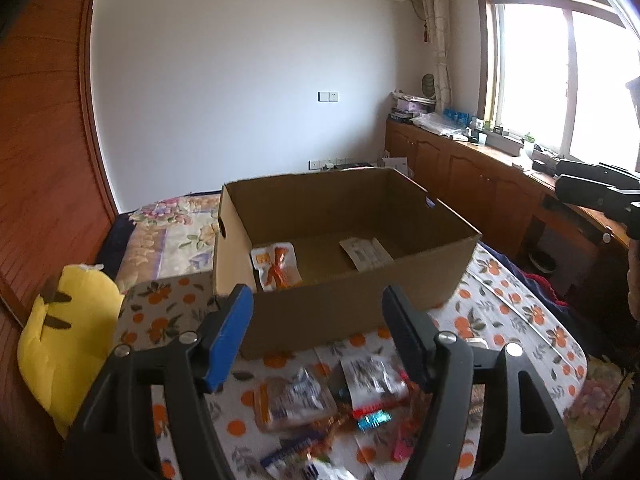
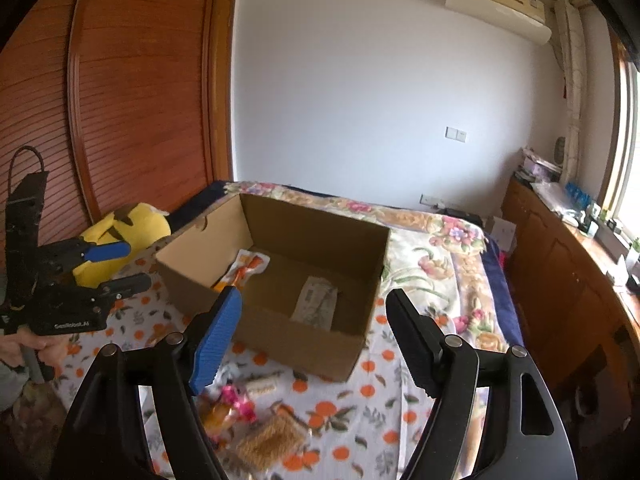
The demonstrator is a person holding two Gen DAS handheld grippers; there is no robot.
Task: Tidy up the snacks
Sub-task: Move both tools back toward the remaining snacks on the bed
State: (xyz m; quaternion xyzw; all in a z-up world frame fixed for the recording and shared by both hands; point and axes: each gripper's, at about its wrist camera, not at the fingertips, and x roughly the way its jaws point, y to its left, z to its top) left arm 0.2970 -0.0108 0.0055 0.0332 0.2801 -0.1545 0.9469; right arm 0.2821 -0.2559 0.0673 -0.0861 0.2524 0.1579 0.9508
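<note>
Both tools hang empty above the bed. The left tool has its jaws spread wide, and so does the right tool; neither pinches anything. Each tilts down over the loose snacks, I think to pick the next packet.

The snacks lie in a heap on the orange-print cloth at the bed's near edge, just in front of the box. From the right side the heap shows a brown wafer-like pack and a pink wrapper.

The box stands open-topped on the bed beyond the heap, close enough for short carries. Inside it lie an orange-printed pack in the near left corner and a pale pack flat on the floor toward the right, so sorting is under way with most snacks left outside.

A yellow plush sits at the bed's left edge.
</note>
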